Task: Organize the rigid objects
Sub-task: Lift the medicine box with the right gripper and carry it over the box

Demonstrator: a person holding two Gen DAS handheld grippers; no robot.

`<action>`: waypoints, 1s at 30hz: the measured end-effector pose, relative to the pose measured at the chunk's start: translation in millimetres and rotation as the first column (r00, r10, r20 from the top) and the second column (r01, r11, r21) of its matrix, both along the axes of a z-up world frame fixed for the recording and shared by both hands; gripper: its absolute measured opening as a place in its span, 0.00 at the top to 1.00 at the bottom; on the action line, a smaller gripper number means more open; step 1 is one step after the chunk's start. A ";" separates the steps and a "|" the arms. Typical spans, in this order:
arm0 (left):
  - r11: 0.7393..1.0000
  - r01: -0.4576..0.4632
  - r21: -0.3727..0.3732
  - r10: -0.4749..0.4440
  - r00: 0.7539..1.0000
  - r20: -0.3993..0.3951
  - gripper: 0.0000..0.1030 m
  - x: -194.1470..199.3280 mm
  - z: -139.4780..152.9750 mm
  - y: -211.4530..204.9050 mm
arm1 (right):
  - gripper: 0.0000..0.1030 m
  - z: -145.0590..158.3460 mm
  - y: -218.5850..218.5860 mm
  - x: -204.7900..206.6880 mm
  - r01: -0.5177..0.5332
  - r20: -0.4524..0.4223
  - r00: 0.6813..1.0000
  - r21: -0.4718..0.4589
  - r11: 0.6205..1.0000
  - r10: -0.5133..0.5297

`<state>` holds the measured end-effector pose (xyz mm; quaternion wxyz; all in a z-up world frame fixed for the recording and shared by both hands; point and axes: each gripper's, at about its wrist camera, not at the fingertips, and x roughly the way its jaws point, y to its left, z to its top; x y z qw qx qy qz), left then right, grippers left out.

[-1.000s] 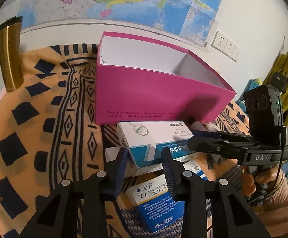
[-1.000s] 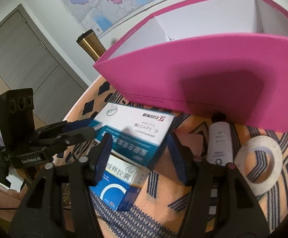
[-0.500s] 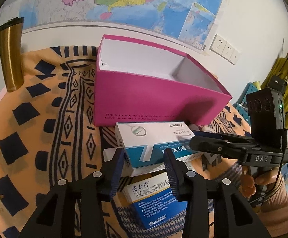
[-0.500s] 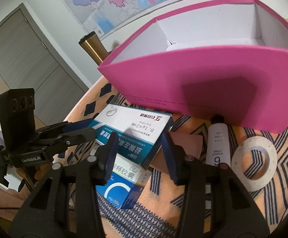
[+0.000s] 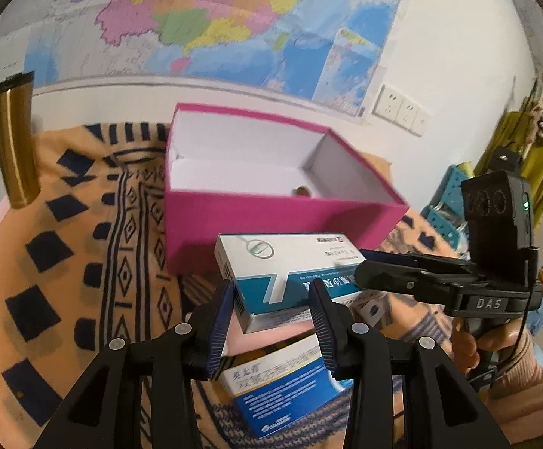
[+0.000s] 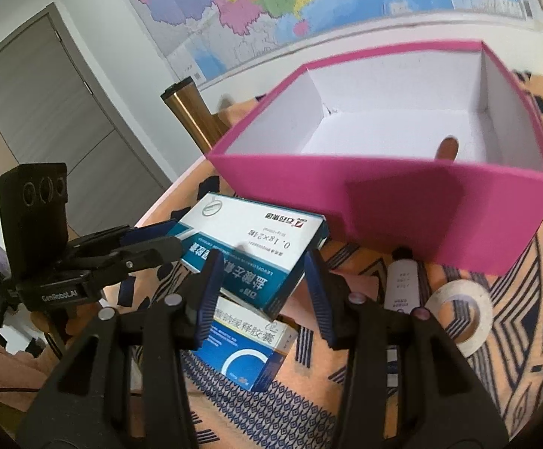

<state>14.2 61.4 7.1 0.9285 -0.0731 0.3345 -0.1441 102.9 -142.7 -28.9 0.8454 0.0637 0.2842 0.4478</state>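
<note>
Both tools grip the teal-and-white medicine box (image 5: pixel 290 277), lifted just before the pink box (image 5: pixel 271 220): left tool (image 5: pixel 271 321) and right tool (image 6: pixel 260 292) each clamp one end.

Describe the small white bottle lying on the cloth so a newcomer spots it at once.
Start at the big pink box on the patterned orange cloth. Just in front of its near wall lies the white bottle, black cap toward the box. It lies between the medicine cartons and a white tape roll; it alone is a slim cylinder.
</note>
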 end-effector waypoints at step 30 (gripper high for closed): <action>0.980 0.194 0.053 -0.193 0.981 -0.016 0.58 105.6 56.8 9.2 | 0.53 55.5 2.1 39.7 0.175 0.018 0.984 0.143 0.974 -0.179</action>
